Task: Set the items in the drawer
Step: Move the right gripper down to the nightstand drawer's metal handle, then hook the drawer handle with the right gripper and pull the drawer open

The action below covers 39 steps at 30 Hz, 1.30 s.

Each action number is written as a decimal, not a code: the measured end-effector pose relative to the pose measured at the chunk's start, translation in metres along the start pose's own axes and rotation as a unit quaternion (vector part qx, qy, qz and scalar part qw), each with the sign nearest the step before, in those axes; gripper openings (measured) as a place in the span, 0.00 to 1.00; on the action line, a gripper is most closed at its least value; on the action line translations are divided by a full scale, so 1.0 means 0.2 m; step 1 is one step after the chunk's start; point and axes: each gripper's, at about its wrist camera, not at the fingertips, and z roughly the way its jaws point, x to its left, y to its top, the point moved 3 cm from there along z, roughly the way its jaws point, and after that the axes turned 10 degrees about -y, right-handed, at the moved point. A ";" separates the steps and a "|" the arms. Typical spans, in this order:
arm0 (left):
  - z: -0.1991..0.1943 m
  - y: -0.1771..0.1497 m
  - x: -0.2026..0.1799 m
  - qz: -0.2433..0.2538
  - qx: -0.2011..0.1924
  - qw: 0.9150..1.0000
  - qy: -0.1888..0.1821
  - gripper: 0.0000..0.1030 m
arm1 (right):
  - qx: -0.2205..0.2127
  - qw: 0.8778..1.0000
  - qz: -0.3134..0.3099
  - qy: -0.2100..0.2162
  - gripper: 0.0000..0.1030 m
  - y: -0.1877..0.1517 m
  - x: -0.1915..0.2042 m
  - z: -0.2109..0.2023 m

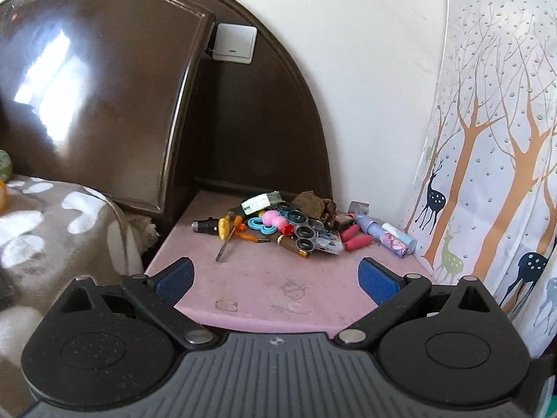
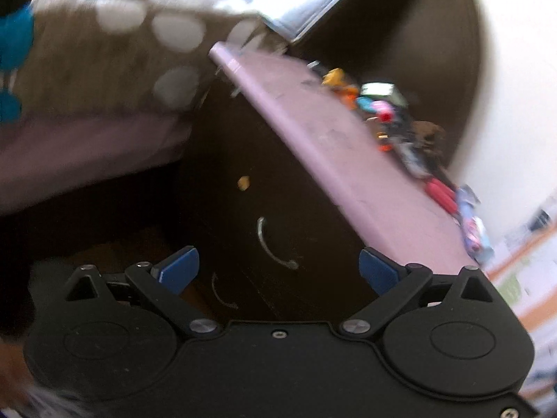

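Note:
A heap of small items (image 1: 289,224) lies at the back of a pink nightstand top (image 1: 264,278): a yellow-handled screwdriver (image 1: 224,231), a pink toy (image 1: 273,219), black rings, red grips (image 1: 353,238) and a floral tube (image 1: 397,240). My left gripper (image 1: 276,280) hovers over the front edge of the top, open and empty. In the tilted, blurred right wrist view, my right gripper (image 2: 278,270) is open just in front of the dark drawer front (image 2: 243,209), close to its curved metal handle (image 2: 269,244). The drawer looks closed. The same items (image 2: 390,118) show on the pink top (image 2: 334,146).
A dark wooden headboard (image 1: 104,104) with a white wall switch (image 1: 235,43) rises behind the nightstand. A bed with a grey spotted blanket (image 1: 52,223) is on the left. A curtain with deer and trees (image 1: 494,156) hangs at the right.

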 end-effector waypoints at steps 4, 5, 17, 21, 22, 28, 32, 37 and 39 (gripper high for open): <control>0.06 -0.02 0.08 -0.015 -0.006 1.000 -0.014 0.99 | 0.009 0.998 -0.058 0.005 0.96 -0.01 0.10 0.17; 0.08 -0.03 0.11 -0.021 -0.003 1.000 -0.015 0.99 | 0.012 0.997 -0.072 0.008 0.93 -0.02 0.12 0.22; 0.20 -0.08 0.22 -0.046 0.017 0.998 -0.036 0.99 | 0.038 0.982 -0.186 0.023 0.47 -0.07 0.24 0.50; 0.21 -0.09 0.22 -0.045 0.020 0.998 -0.049 0.99 | 0.046 0.974 -0.219 0.028 0.37 -0.08 0.28 0.59; 0.21 -0.09 0.23 -0.046 0.021 0.997 -0.051 0.99 | 0.048 0.972 -0.228 0.029 0.36 -0.08 0.28 0.61; 0.20 -0.10 0.25 -0.051 0.024 0.997 -0.054 0.99 | 0.065 0.967 -0.240 0.056 0.35 -0.04 0.27 0.64; 0.17 -0.10 0.26 -0.055 0.019 0.997 -0.059 0.99 | 0.083 0.966 -0.237 0.063 0.27 -0.02 0.25 0.64; 0.14 -0.08 0.29 -0.062 0.009 0.997 -0.055 0.99 | 0.090 0.963 -0.244 0.072 0.27 -0.03 0.31 0.53; 0.12 -0.07 0.31 -0.064 0.005 0.996 -0.055 0.99 | 0.089 0.962 -0.245 0.077 0.27 -0.05 0.33 0.48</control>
